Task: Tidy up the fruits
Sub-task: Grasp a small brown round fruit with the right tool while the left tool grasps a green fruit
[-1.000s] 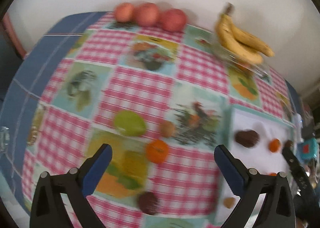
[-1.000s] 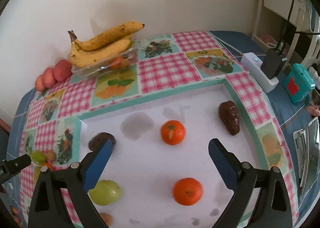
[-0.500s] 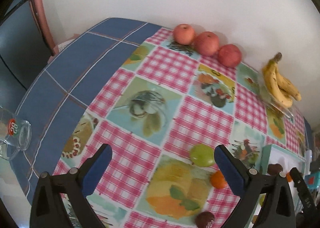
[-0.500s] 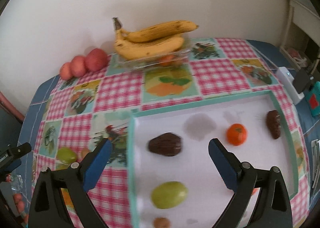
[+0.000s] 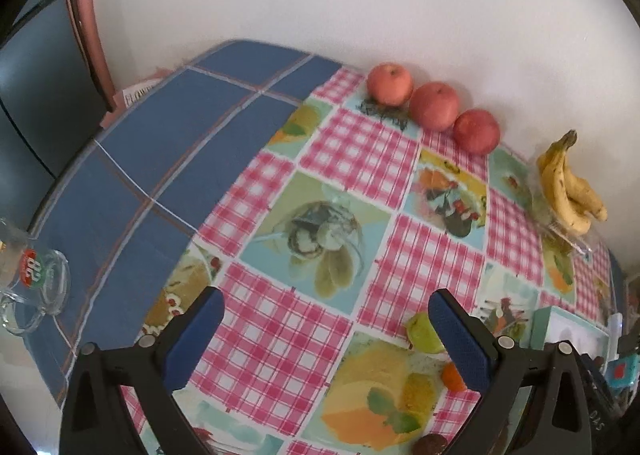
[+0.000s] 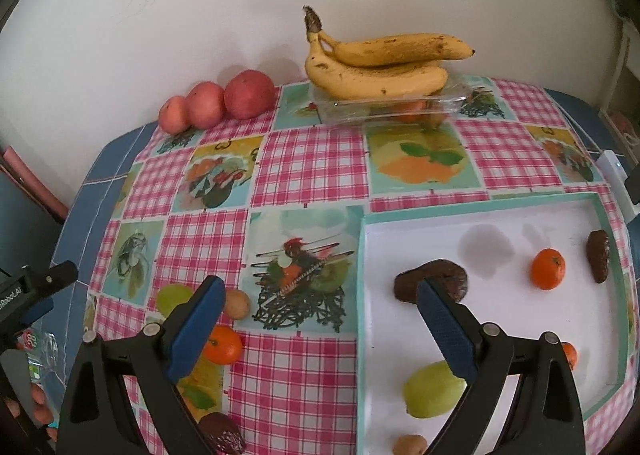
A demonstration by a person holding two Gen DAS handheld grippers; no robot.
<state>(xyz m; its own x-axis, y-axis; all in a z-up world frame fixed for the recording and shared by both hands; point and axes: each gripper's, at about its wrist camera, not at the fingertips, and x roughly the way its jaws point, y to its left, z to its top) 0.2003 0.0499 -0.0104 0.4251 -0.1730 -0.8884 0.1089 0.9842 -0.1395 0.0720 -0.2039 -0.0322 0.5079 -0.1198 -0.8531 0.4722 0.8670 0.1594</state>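
Note:
A white tray [image 6: 500, 211] with a teal rim holds a dark brown fruit [image 6: 430, 279], a tangerine [image 6: 548, 269], a second brown fruit [image 6: 599, 261], a green fruit [image 6: 434, 395] and a small brown nut [image 6: 408, 445]. Loose on the checked cloth lie a green fruit [image 6: 173, 297], a nut [image 6: 237, 305], a tangerine [image 6: 222, 345] and a dark fruit [image 6: 222, 433]. My right gripper [image 6: 320, 331] hangs open over the tray's left rim. My left gripper [image 5: 326, 339] is open above the cloth, the green fruit [image 5: 424, 333] by its right finger.
Three red apples [image 6: 218, 101] line the wall. Bananas [image 6: 376, 63] rest on a clear plastic box [image 6: 392, 103]. A glass mug [image 5: 30, 287] stands on the blue cloth at the left edge. A white charger [image 6: 618, 179] sits right of the tray.
Both cameras have swung left. The right gripper moved from over the tray's middle to its left rim. The left gripper turned toward the blue cloth and mug. Both stayed open.

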